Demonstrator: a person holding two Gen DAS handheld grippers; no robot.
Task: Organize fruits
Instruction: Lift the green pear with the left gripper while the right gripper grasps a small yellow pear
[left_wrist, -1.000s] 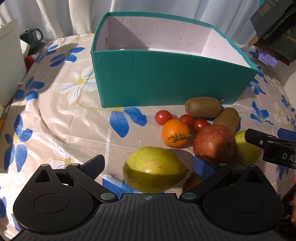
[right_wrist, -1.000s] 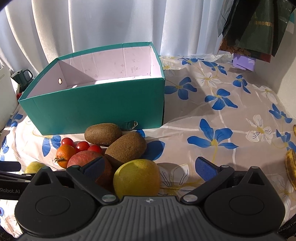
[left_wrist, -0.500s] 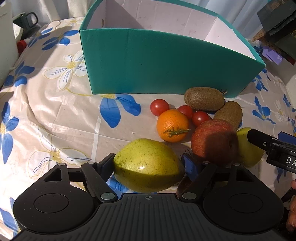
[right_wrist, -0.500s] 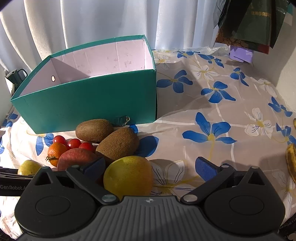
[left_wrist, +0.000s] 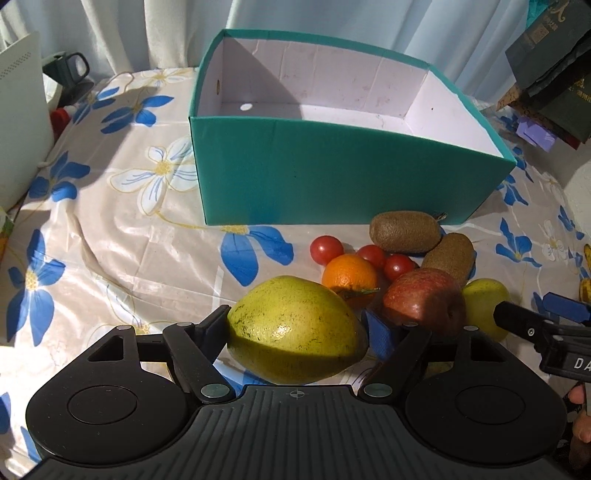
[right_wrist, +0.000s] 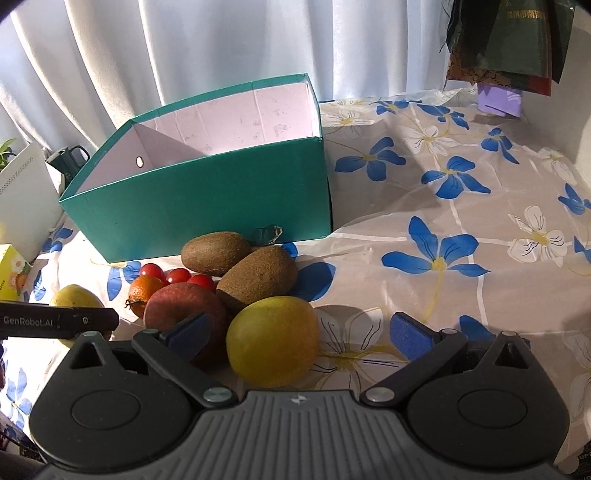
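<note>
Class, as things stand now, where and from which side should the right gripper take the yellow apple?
Grip the yellow apple across its widest middle, coming from the near side, angled downward. It is round; the red apple and a kiwi crowd its left and far sides, and the right gripper already straddles it, open.

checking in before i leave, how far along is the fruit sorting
Nothing is done yet: the teal box looks empty. In hand: the left tongs are shut on the green mango. Left: the right tongs are open around the yellow apple; kiwis, tomatoes, orange and red apple wait.
</note>
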